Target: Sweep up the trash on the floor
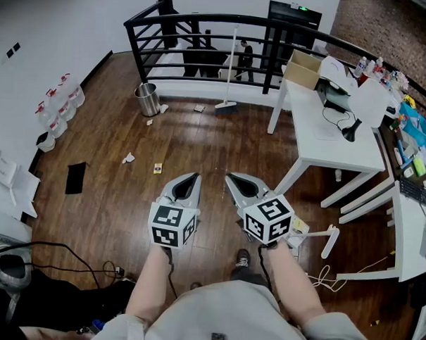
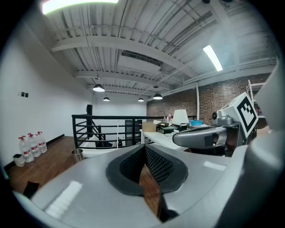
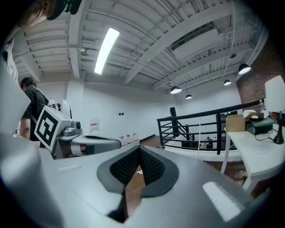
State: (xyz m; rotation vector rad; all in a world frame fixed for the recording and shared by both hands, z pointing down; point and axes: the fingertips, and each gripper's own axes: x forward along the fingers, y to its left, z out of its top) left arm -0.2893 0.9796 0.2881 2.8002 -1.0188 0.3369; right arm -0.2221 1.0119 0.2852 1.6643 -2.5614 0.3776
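I am holding left gripper [image 1: 193,177] and right gripper [image 1: 230,178] side by side over the floor [image 1: 200,140], both pressed together, empty; a paper scrap [image 1: 129,157] is lying farther left.

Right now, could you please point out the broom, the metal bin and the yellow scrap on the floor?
broom [image 1: 226,108], head view, on its head at the low end.
metal bin [image 1: 147,101], head view, on its side wall.
yellow scrap [image 1: 157,168], head view, on its middle.
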